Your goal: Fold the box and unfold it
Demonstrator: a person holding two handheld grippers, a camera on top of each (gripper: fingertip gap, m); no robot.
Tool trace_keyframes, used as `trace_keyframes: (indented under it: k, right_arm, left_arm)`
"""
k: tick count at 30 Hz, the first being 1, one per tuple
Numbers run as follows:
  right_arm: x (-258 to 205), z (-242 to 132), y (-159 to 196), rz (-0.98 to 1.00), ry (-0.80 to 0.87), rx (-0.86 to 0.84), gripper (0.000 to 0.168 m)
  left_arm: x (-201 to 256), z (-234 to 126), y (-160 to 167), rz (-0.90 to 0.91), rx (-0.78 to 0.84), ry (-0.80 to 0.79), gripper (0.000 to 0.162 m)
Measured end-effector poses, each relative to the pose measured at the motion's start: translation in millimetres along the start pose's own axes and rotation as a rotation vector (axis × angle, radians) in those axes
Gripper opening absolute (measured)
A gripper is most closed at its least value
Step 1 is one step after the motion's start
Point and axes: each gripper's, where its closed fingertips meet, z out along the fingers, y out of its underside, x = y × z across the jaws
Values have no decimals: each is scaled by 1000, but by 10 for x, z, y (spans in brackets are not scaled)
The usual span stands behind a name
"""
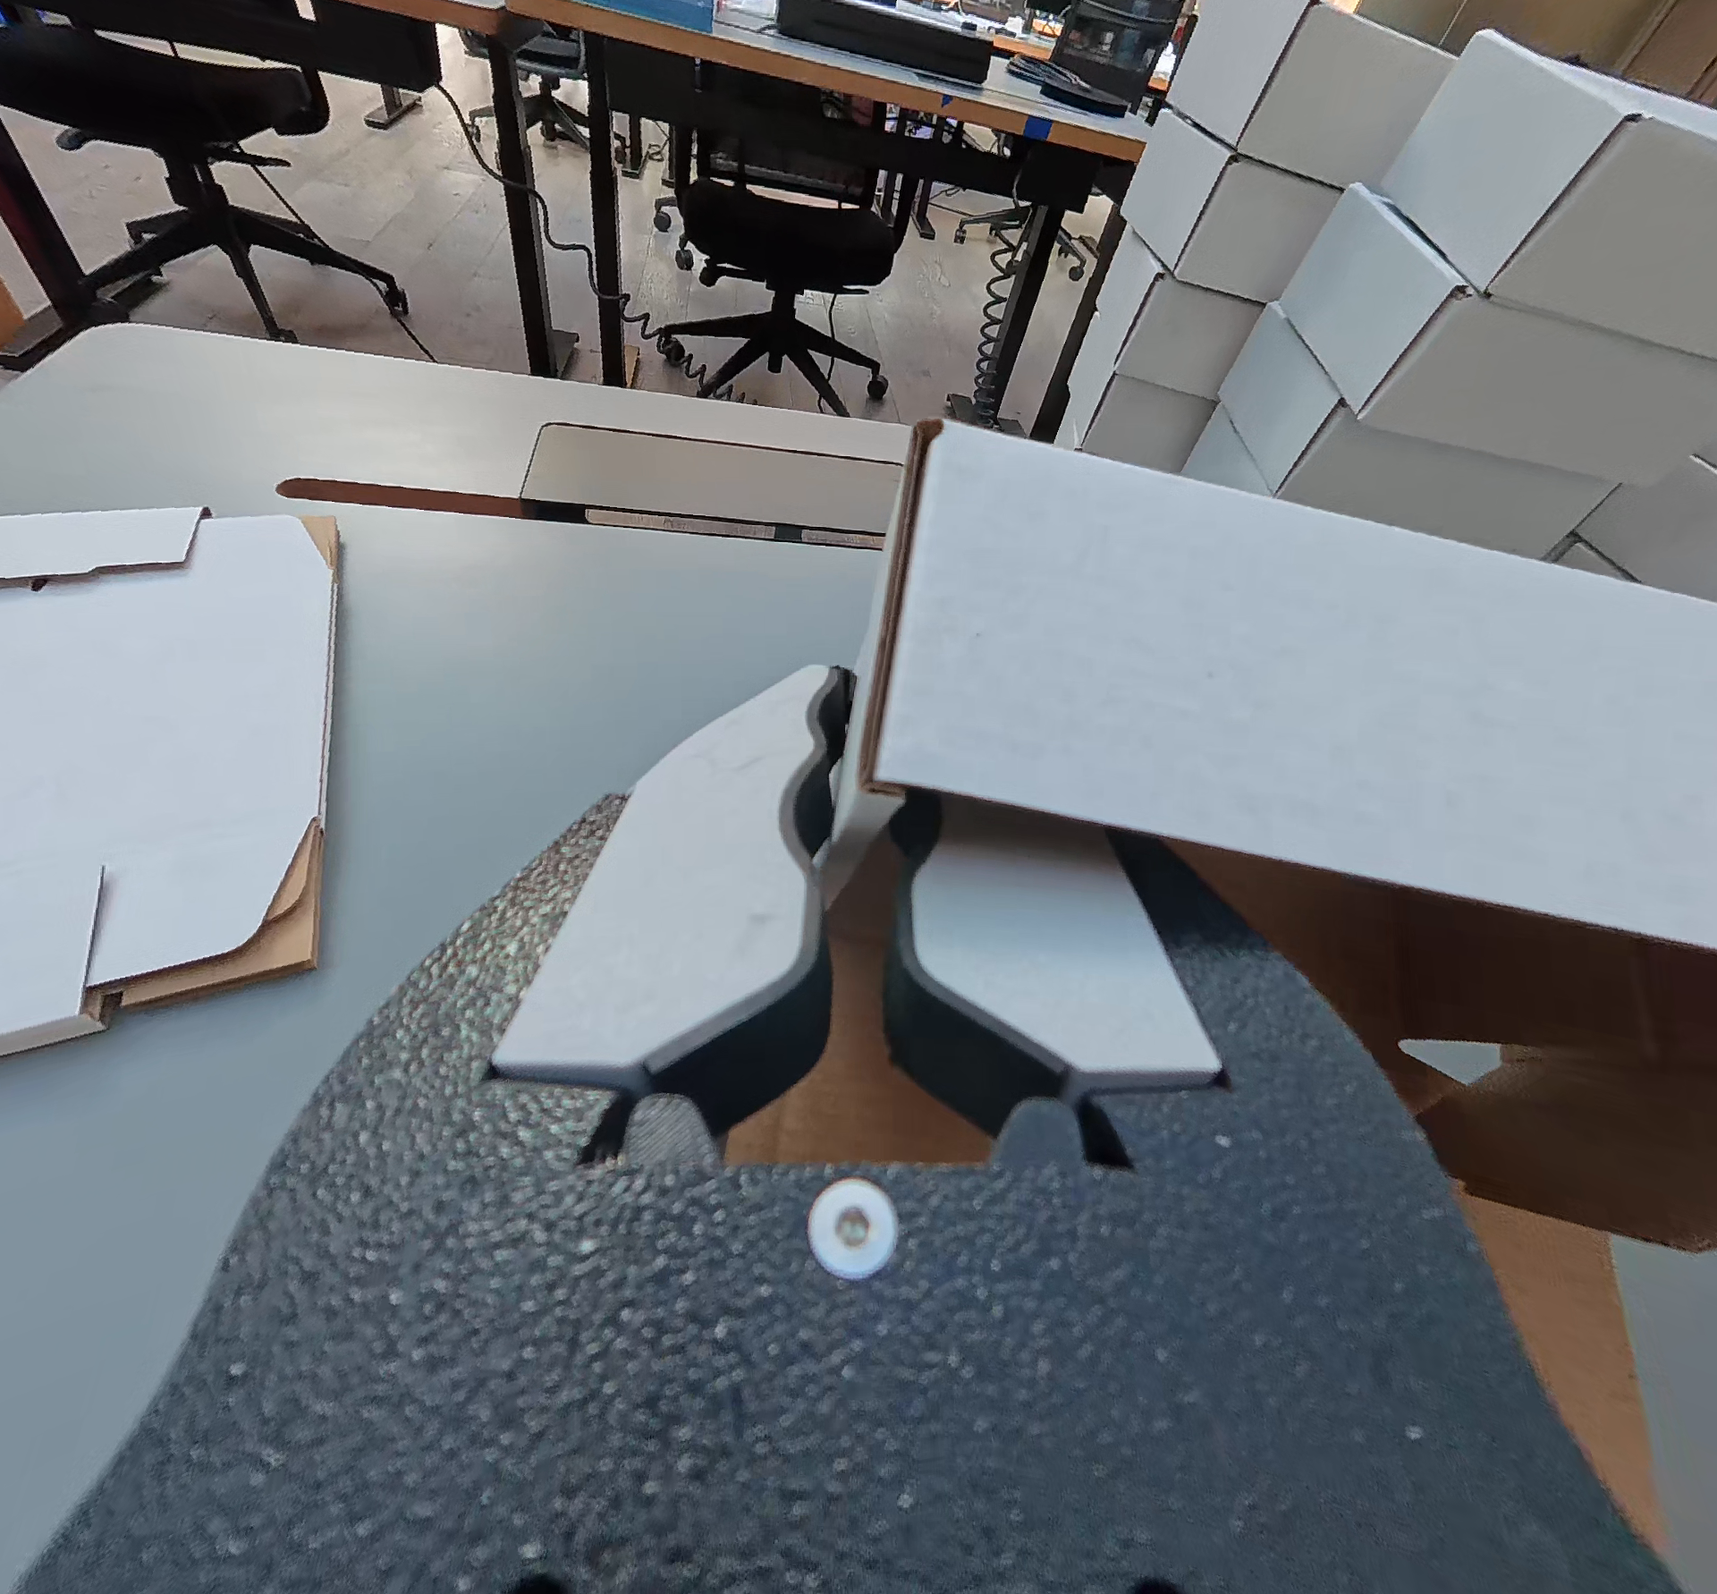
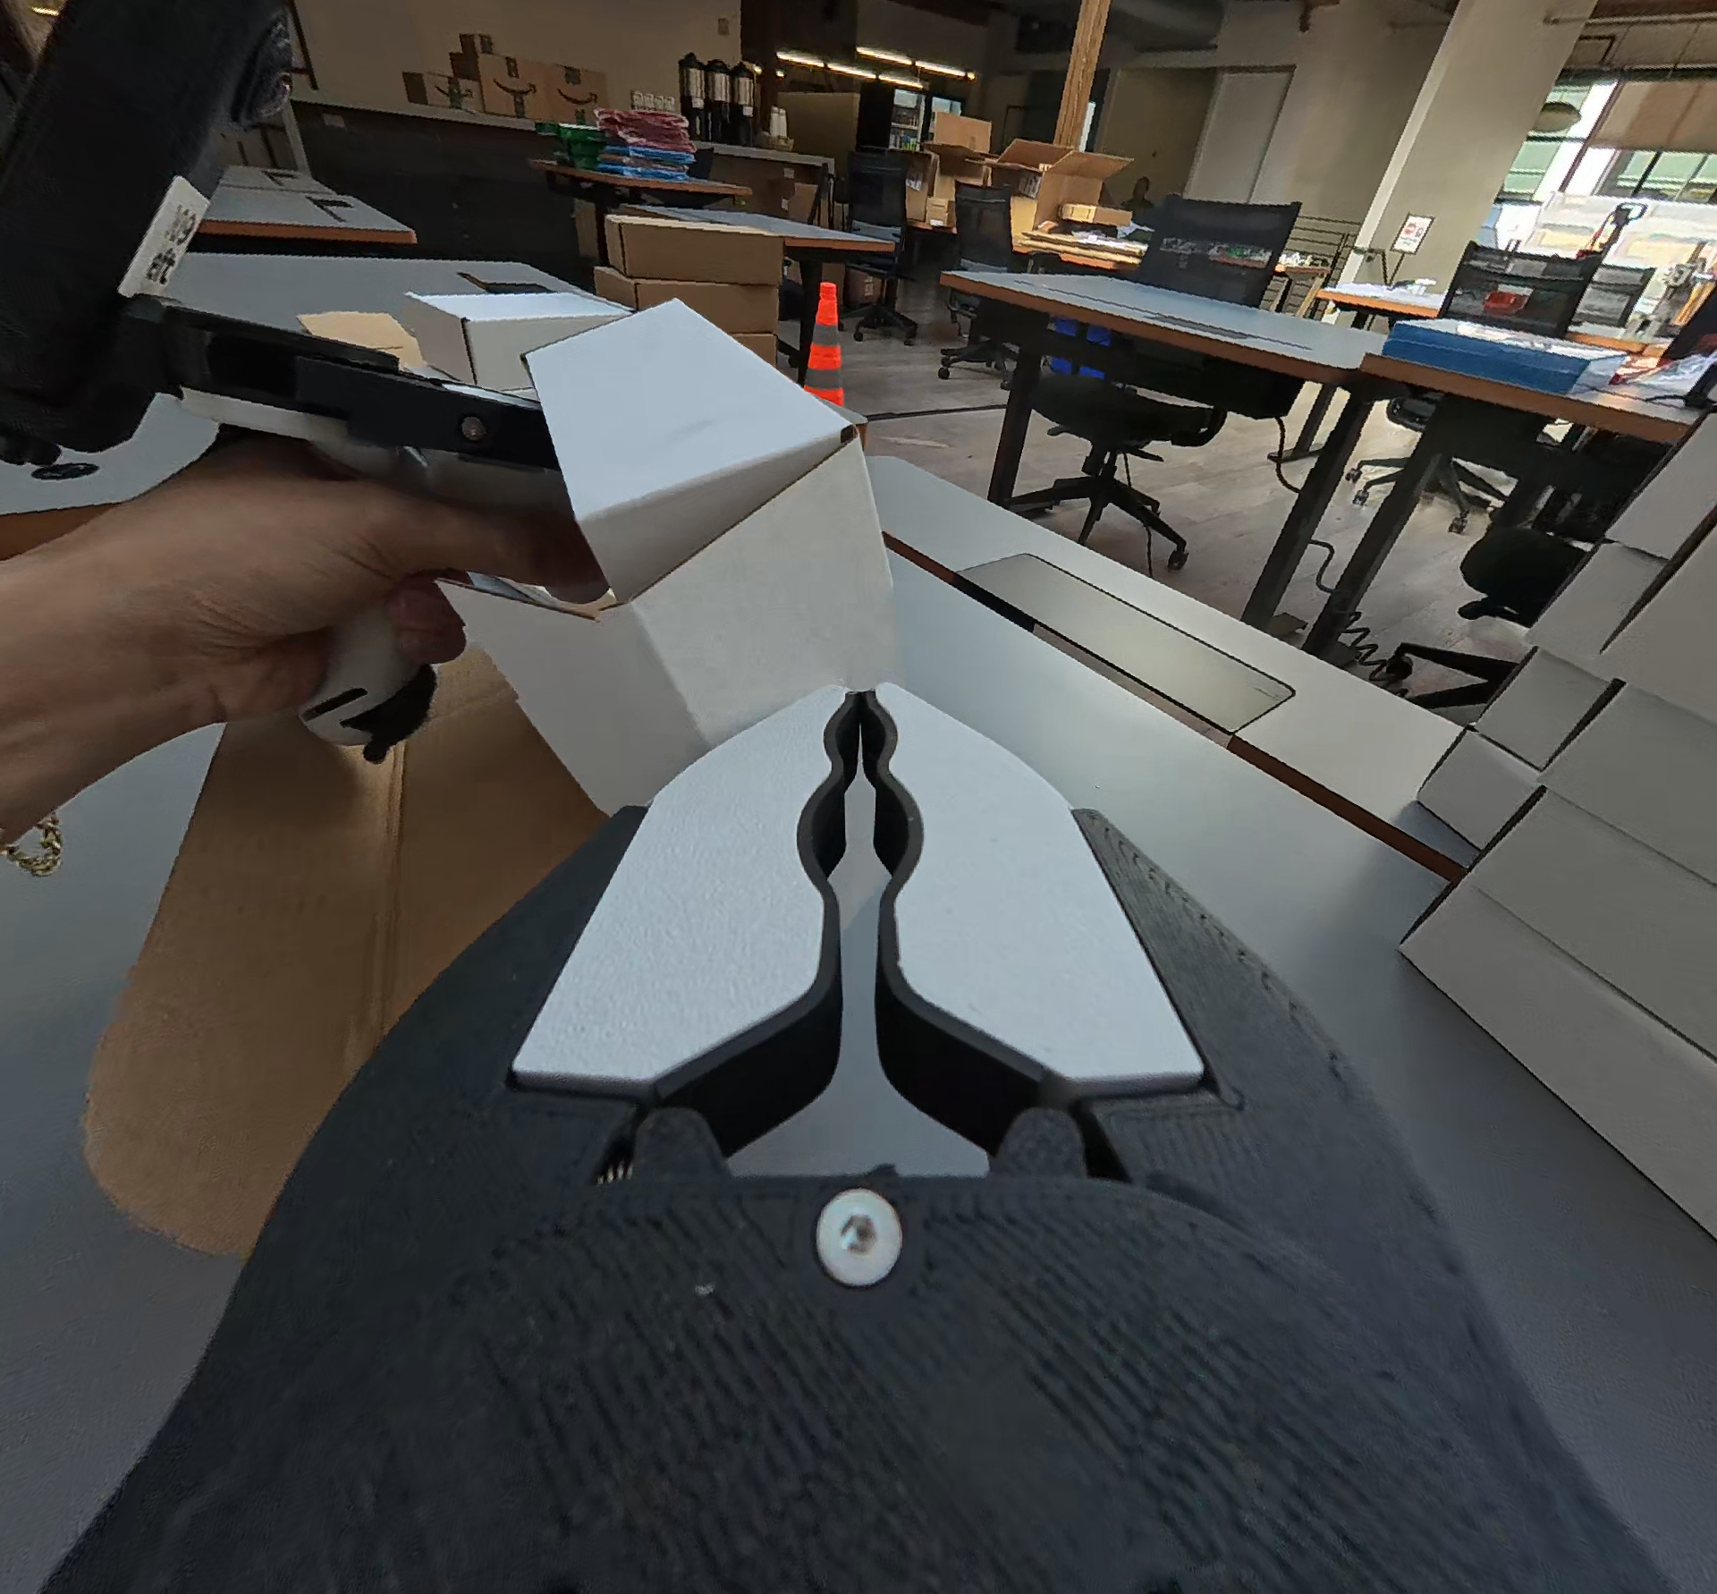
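A white cardboard box [image 1: 1254, 685], brown inside, is half folded and held up above the grey table [image 1: 557, 713]. My left gripper [image 1: 864, 769] is shut on the box's left wall; its right finger is partly hidden under a flap. In the right wrist view the box [image 2: 743, 583] stands tilted with one flap bent over, and a hand holds the left gripper [image 2: 520, 434] reaching into it from the left. My right gripper [image 2: 859, 699] is shut, its tips right at the box's lower corner. I cannot tell whether they pinch the card.
A stack of flat white box blanks [image 1: 167, 713] lies at the table's left. Folded white boxes [image 1: 1394, 295] are piled at the right and also show in the right wrist view [image 2: 1598, 806]. A brown cardboard sheet [image 2: 279, 899] lies under the box. Desks and chairs [image 1: 790, 248] stand beyond.
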Motion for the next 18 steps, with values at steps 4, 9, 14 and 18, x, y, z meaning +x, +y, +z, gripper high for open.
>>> trace_keyframes:
  k: [4, 9, 14, 18]
  right_arm:
    - [-23, 45, -23, -28, 35, 25, 0]
    - [-46, 16, -49, -95, 59, 83, 0]
    - [-106, -72, -83, -119, -36, 117, 7]
    - [-155, -129, -101, -117, -138, 128, 9]
  left_arm:
    - [-19, -5, 29, -14, -2, -3, 7]
    - [-58, -24, 73, -52, -3, 17, 7]
    - [-110, -52, 97, -74, 0, 23, 6]
    - [-98, -59, 100, -74, 1, 33, 6]
